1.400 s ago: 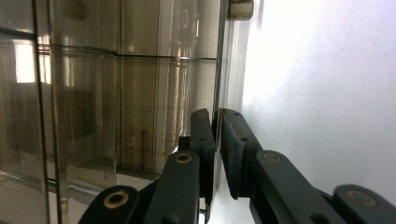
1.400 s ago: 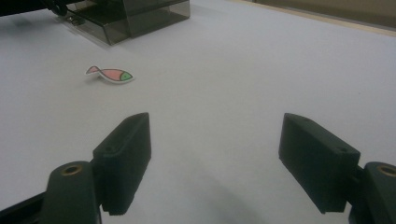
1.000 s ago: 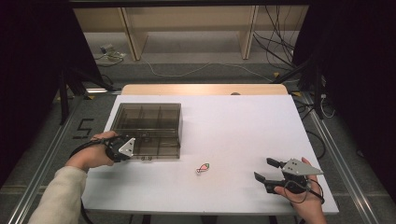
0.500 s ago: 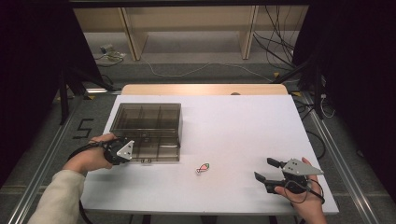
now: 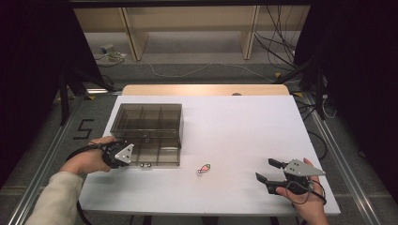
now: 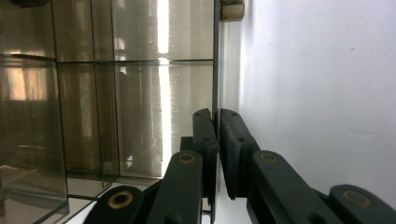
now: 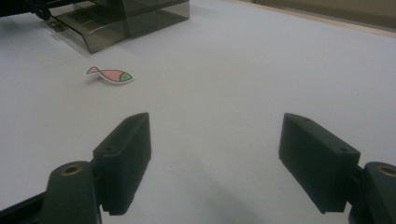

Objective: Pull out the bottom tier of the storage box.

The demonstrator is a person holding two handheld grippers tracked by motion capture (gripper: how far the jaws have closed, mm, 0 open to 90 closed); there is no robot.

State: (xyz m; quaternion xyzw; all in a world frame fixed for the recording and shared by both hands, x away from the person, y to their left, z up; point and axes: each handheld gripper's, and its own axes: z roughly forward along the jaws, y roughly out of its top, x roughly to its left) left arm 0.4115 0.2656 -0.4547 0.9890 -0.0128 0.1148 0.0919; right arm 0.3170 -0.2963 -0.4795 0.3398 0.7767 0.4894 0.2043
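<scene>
A smoky clear compartment box [image 5: 148, 131] lies at the table's left. At the box's near left corner my left gripper [image 5: 131, 157] is held by a hand. In the left gripper view, my left gripper [image 6: 217, 114] has its jaws pinched together on a thin dark edge of the box [image 6: 215, 70]. A small pink and green fish sticker [image 5: 203, 169] lies flat on the white table, to the right of the box. My right gripper [image 5: 268, 169] rests near the front right with its jaws wide apart and nothing between them. In the right gripper view, the fish sticker [image 7: 109, 74] lies well ahead of the right gripper [image 7: 217, 135].
The white table [image 5: 244, 126] has bare surface between the box and the right gripper. Small metal latches [image 5: 145, 164] sit on the box's near side. Dark floor, cables and wooden shelf legs lie beyond the far edge.
My left gripper has drifted slightly toward the near edge of the table, still at the box's corner. The right gripper and the fish sticker have not moved.
</scene>
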